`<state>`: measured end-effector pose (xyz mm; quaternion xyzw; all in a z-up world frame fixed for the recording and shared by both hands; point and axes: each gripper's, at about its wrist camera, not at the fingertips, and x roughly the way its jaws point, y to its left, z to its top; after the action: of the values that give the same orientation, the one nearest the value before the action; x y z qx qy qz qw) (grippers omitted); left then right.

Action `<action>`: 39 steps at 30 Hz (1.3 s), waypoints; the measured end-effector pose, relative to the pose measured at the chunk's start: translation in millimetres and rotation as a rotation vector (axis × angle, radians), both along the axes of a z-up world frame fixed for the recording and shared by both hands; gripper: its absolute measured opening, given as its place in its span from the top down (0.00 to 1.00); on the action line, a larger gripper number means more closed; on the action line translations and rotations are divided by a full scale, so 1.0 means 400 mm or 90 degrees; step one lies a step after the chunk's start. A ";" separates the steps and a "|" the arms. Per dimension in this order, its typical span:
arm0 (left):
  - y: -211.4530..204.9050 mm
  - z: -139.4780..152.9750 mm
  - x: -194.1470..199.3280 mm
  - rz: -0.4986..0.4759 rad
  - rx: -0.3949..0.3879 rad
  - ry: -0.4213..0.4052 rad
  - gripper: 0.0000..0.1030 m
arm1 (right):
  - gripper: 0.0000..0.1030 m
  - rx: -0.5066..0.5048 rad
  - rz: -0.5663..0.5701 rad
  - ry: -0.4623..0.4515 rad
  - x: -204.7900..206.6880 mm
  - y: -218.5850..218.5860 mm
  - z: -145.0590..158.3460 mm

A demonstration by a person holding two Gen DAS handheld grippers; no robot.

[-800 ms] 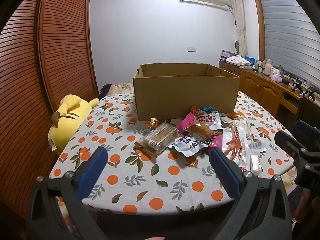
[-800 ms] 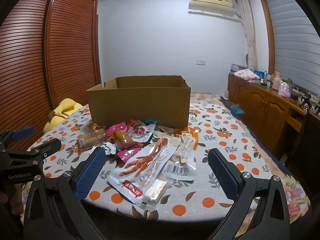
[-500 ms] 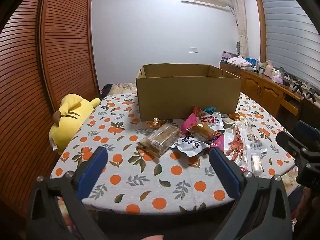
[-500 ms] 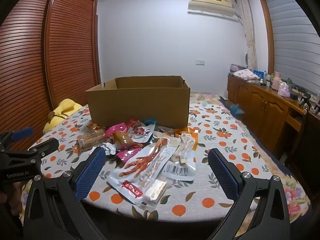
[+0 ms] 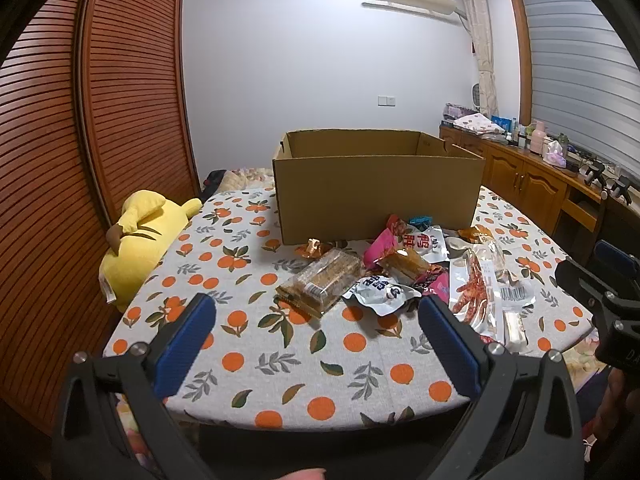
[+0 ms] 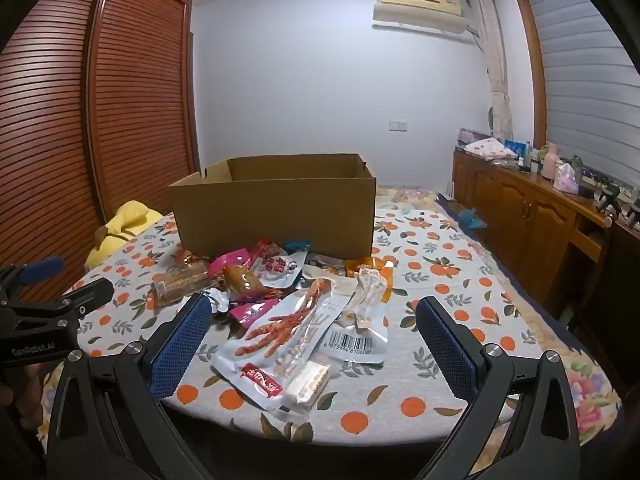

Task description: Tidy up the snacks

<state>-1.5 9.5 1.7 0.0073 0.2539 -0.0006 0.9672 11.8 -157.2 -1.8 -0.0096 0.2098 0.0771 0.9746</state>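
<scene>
An open cardboard box (image 5: pixel 378 190) stands at the back of the table; it also shows in the right wrist view (image 6: pixel 276 212). A heap of snack packets lies in front of it: a clear pack of brown bars (image 5: pixel 320 280), a silver packet (image 5: pixel 380 294), a pink packet (image 5: pixel 382 246) and a chicken-feet packet (image 6: pixel 288 332). My left gripper (image 5: pixel 316 332) is open and empty over the near table edge, short of the bars. My right gripper (image 6: pixel 314 340) is open and empty, with the chicken-feet packet between its fingers' line of sight.
The table (image 5: pixel 280 364) has an orange-print cloth. A yellow plush toy (image 5: pixel 140 240) lies off its left side by the slatted wardrobe (image 5: pixel 80 160). A wooden sideboard (image 6: pixel 532 208) with bottles runs along the right wall.
Both grippers have edged slightly forward toward the table; the snacks and box appear a little nearer. Nothing was grasped or moved.
</scene>
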 end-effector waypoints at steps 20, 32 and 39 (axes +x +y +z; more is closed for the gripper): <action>0.004 0.009 -0.002 -0.001 0.003 -0.004 0.01 | 0.00 0.002 -0.002 -0.002 0.000 -0.009 0.007; 0.003 0.010 -0.002 -0.001 0.003 -0.004 0.01 | 0.00 0.003 -0.002 -0.003 -0.003 -0.003 0.001; 0.003 0.010 -0.002 -0.001 0.003 -0.005 0.01 | 0.00 0.004 -0.002 -0.003 -0.002 -0.004 0.002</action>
<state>-2.3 10.7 5.6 0.0098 0.2504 -0.0007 0.9681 10.8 -158.9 -1.0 -0.0067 0.2075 0.0758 0.9753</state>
